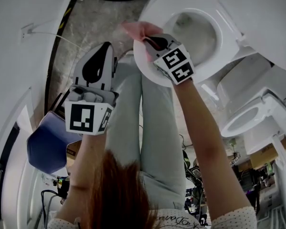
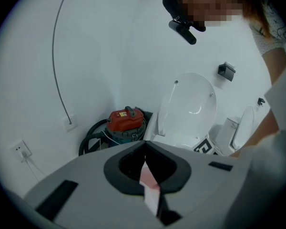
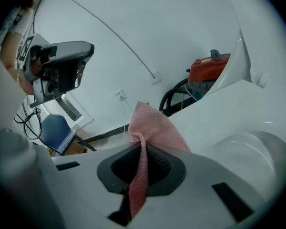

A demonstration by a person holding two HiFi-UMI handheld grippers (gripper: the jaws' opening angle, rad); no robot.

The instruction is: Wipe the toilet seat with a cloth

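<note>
On the near front edge of the white toilet seat (image 1: 144, 71), a pink mesh cloth (image 1: 137, 30) is lying bunched, with the right gripper (image 1: 150, 40) pressing it there. That gripper's jaws are clamping the cloth. Its own view is showing a twisted strip of fabric running down the seam between them, and a loose fold fanning out beyond the tips onto the white rim. Past the seat, the bowl (image 1: 196, 32) is lying open and the lid (image 2: 190, 104) is standing raised. The left gripper (image 1: 104, 51) is hovering well apart from the toilet, above the person's leg, and taking no part in the work. Its jaws are sitting together, with only a thin pale sliver showing in the seam, too slight to identify. Farther out, a red vacuum cleaner (image 2: 126, 120) with a black hose is sitting on the floor beside the toilet. A blue chair (image 1: 47, 144) is standing by the wall at the person's left, and a second toilet (image 1: 229, 129) is standing to the right. Wiping appears to be under way at the seat's front. The next move is probably calling for steady downward pressure while sweeping the cloth round the ring, with the fold flat under the tips so that bare jaws are not scraping the seat and the loose end is not dropping into the bowl.
</note>
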